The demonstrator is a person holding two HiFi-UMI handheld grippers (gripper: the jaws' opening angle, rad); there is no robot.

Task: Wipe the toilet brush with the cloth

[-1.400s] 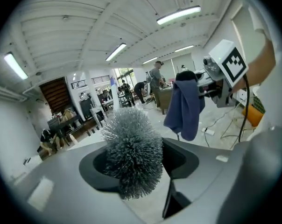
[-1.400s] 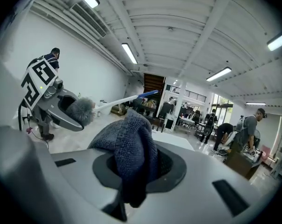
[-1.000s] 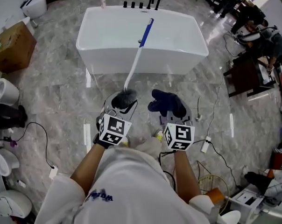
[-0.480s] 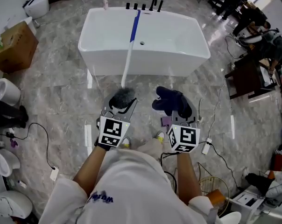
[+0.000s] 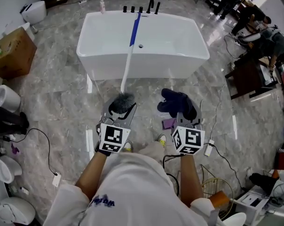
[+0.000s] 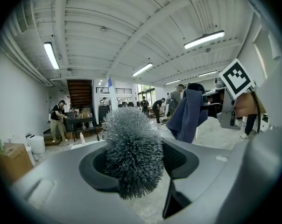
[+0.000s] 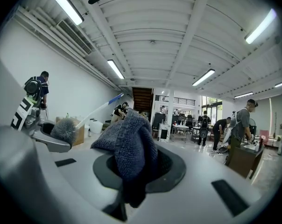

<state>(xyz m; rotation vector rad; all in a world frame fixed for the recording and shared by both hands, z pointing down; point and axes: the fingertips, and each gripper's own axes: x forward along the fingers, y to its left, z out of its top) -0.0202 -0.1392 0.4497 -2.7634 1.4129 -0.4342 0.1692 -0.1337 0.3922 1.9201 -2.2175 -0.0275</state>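
My left gripper (image 5: 119,109) is shut on the toilet brush just behind its grey bristle head (image 5: 122,102). The brush's white handle (image 5: 127,62) with a blue end points away over the bathtub. In the left gripper view the bristle head (image 6: 131,153) stands up between the jaws. My right gripper (image 5: 183,115) is shut on a dark blue cloth (image 5: 176,103), which bunches above the jaws (image 7: 129,148). The cloth hangs a short way to the right of the bristles, not touching them. From the right gripper view the brush head (image 7: 64,129) shows at the left.
A white bathtub (image 5: 142,68) stands ahead on the marble floor. A cardboard box (image 5: 10,53) and toilets (image 5: 5,95) line the left side. Cables (image 5: 43,140) lie on the floor. People work at dark desks (image 5: 248,74) on the right.
The brush handle has swung left, from leaning right to pointing nearly straight at the tub. Both grippers have lifted a little, and the cloth has shifted slightly right.
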